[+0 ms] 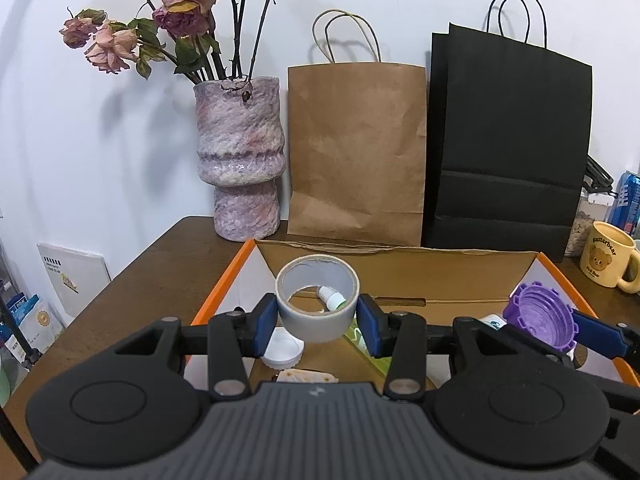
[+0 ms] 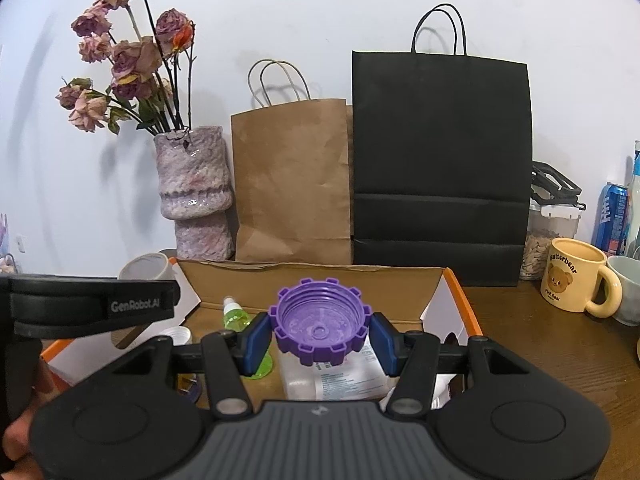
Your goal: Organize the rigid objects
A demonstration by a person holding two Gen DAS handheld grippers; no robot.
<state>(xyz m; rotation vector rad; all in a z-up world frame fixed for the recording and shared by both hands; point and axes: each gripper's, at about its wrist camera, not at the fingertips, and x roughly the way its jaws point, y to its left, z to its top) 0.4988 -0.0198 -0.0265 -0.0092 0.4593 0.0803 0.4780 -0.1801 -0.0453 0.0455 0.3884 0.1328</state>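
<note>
Left gripper (image 1: 317, 321) clenched on grey tape roll (image 1: 318, 304), right gripper (image 2: 319, 338) clenched on purple lid (image 2: 319, 326), both mid-frame above open cardboard box (image 1: 400, 258).

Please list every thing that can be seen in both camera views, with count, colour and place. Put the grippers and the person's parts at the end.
tape roll: one, grey, between the left gripper's pads, above the box
lid: one, purple, notched, between the right gripper's pads
cardboard box: one, brown with orange edges, on the table
small bottle: one, green, in the box
white cap: one, in the box
vase: one, pink-purple, with dried roses, back left
paper bags: one brown, one black, against the wall
mug: one, yellow, right of the box
can: one, blue, far right
table: one, brown wood
left gripper: black, blue pads
right gripper: black, blue pads
hand: lower left, right wrist view
</note>
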